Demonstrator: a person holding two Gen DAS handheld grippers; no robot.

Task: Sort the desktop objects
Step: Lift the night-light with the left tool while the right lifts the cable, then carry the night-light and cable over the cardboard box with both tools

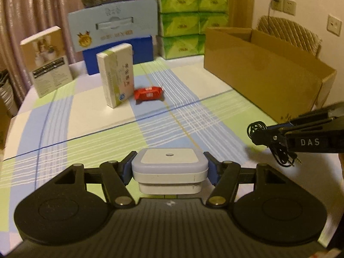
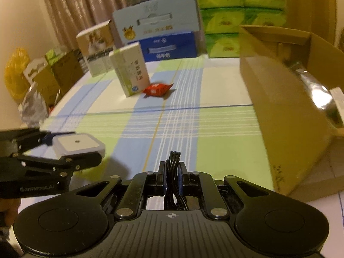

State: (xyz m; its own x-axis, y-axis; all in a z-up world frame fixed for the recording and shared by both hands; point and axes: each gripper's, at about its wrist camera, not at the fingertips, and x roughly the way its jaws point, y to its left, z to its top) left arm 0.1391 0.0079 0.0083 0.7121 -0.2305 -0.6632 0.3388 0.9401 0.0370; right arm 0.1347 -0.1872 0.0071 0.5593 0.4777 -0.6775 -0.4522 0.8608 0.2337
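While our left gripper (image 1: 169,169) clamps a square white plug-in light (image 1: 169,163) with rounded corners and a small centre dot above the checked tablecloth (image 1: 90,116), our right gripper (image 2: 172,178) pinches a coiled black cable (image 2: 174,161) near the cardboard box (image 2: 286,99).

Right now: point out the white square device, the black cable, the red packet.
white square device (image 1: 169,158), left wrist view, top face
black cable (image 2: 174,172), right wrist view, bundle between pads
red packet (image 1: 148,94), left wrist view, wrapper middle
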